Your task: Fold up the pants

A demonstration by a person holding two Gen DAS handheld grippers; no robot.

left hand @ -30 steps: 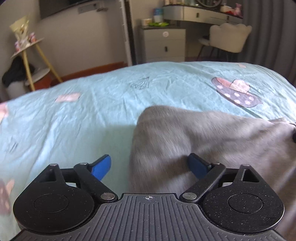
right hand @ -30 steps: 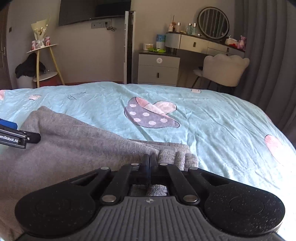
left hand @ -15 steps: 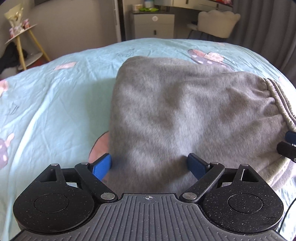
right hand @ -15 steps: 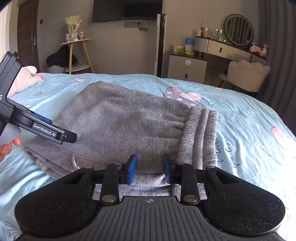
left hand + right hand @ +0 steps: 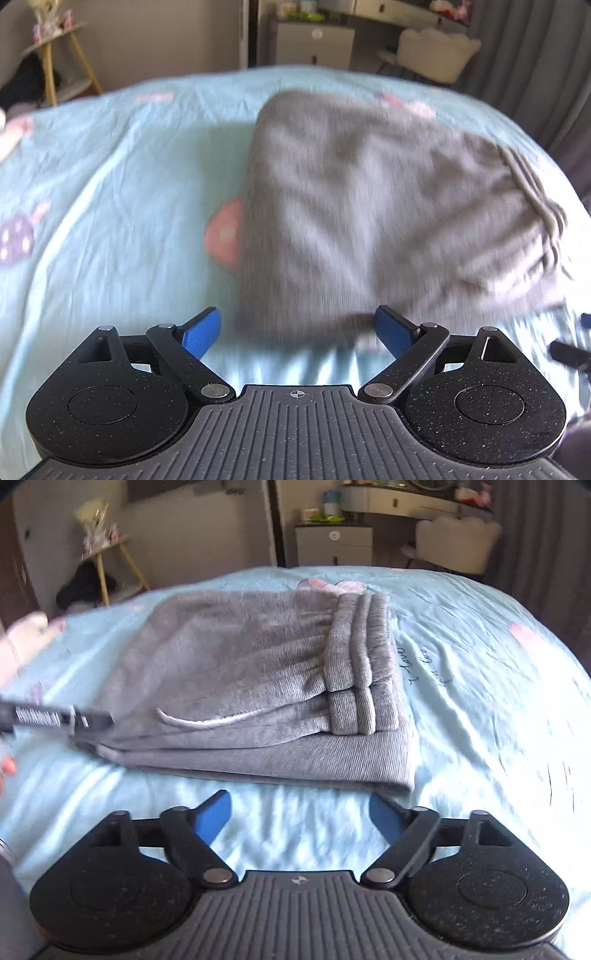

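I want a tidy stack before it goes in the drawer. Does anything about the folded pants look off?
Mostly neat: the grey pants lie folded flat on the bedsheet, waistband stacked to the right. One drawstring loops out loose across the top layer. Both the left gripper and right gripper are open and clear.

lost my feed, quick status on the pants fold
Left hand-held gripper open, empty. Right hand-held gripper open, empty, short of the cloth. Grey pants folded flat on the blue bedsheet, waistband on top. Nothing in the way.
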